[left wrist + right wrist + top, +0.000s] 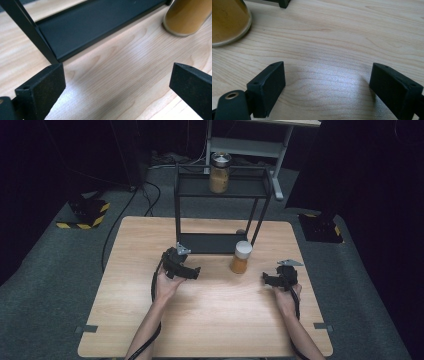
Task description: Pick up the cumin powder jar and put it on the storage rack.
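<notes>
1. A person held a tool in each hand over a wooden worktop: the left tool sat just in front of the rack, and the right tool hovered near the worktop's right edge.

2. Between them stood a jar of amber contents with a pale lid, upright on the worktop just in front of the rack's lower shelf, near its right end and apart from both tools.

3. The left tool's jaws stood wide apart and held nothing. Its own view looked past them to the lower shelf, with the jar's base at the upper right.

4. The right tool's jaws were likewise spread wide and empty over bare wood, with the jar ahead and to the left in its own view.

5. Both tools pointed inward toward the jar, an arrangement that suggested it was the next thing to be picked up; the wide jaws would suit its round body.

6. A second jar with a metal lid stood on the rack's top shelf, which hinted that the lower jar was bound for a shelf as well.
</notes>
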